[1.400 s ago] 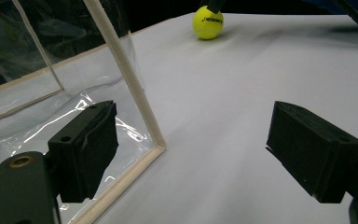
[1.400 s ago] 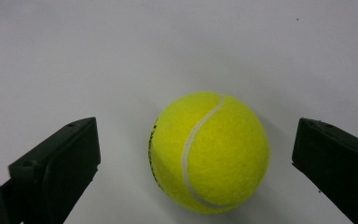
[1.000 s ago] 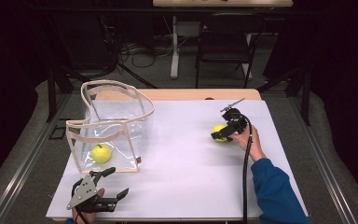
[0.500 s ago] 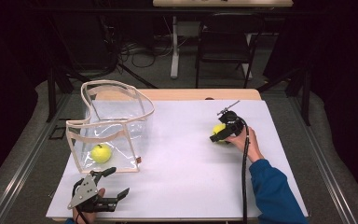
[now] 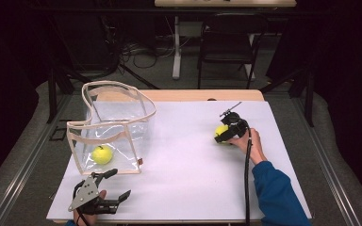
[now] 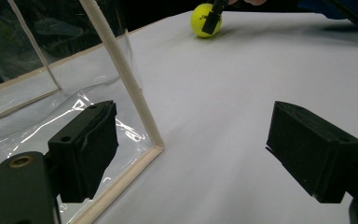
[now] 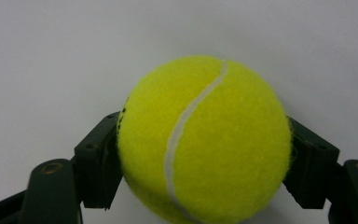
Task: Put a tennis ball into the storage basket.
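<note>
The ball (image 7: 204, 140) is round, so it has no long axis to speak of; in the right gripper view its white seam runs in a curve from the upper right down to the lower left of the face turned to the camera. It sits on the white table (image 5: 188, 174) toward the right edge, about halfway between the near and far edges, well apart from the bag (image 5: 115, 127). The right gripper (image 5: 223, 133) has it: the jaws have just been closing, and now they press on the ball from both sides, spread only as far as the ball keeps them. In the left gripper view the same ball (image 6: 206, 19) shows far off with one black jaw across its front. The clear bag with cream trim stands near the left edge, and a second ball (image 5: 102, 154) lies inside it on the bottom, toward the near side. The left gripper (image 5: 115, 187) rests by the near left corner, just in front of the bag, its jaws wide apart with nothing between them; one jaw is close beside the bag's near trim.
</note>
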### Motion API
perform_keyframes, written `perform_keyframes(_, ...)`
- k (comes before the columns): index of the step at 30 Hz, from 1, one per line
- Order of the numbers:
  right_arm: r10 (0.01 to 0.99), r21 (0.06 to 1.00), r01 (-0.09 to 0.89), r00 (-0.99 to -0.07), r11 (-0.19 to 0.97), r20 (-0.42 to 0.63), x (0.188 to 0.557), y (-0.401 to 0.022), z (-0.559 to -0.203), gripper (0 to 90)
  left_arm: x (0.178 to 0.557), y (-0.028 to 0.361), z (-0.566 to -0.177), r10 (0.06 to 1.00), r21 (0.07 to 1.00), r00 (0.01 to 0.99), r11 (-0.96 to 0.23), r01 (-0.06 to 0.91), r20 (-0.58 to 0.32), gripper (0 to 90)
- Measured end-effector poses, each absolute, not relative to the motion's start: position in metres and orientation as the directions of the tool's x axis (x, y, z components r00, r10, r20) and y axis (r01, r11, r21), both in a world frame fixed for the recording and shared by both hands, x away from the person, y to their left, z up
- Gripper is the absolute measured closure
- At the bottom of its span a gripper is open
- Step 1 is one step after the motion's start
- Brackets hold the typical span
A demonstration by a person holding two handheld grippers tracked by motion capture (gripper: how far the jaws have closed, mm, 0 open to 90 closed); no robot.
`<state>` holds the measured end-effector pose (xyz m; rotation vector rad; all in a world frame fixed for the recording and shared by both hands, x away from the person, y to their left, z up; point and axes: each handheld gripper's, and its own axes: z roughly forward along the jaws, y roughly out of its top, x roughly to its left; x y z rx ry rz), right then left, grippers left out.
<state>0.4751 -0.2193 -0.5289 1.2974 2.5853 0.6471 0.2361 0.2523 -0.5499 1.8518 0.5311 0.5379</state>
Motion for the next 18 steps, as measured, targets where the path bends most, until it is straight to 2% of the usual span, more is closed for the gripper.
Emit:
perform_keyframes(1,0.801,0.502,0.708,-0.597,0.496,0.050,0.475,-0.218,-0.533,25.3,0.236,0.252,-0.550,0.592,0.943,0.798,-0.316,0.103,0.112,16.1)
perform_keyframes(2,0.798,0.469,0.715,-0.602,0.518,0.037,0.475,-0.218,-0.530,25.4,0.236,0.252,-0.550,0.592,0.943,0.798,-0.317,0.103,0.112,16.1)
perform_keyframes(4,0.798,0.467,0.713,-0.603,0.523,0.027,0.474,-0.218,-0.527,25.5,0.236,0.253,-0.550,0.595,0.944,0.796,-0.313,0.106,0.108,16.1)
perform_keyframes(18,0.781,0.498,0.681,-0.625,0.537,0.014,0.466,-0.214,-0.514,25.6,0.237,0.252,-0.550,0.592,0.944,0.798,-0.314,0.102,0.110,16.0)
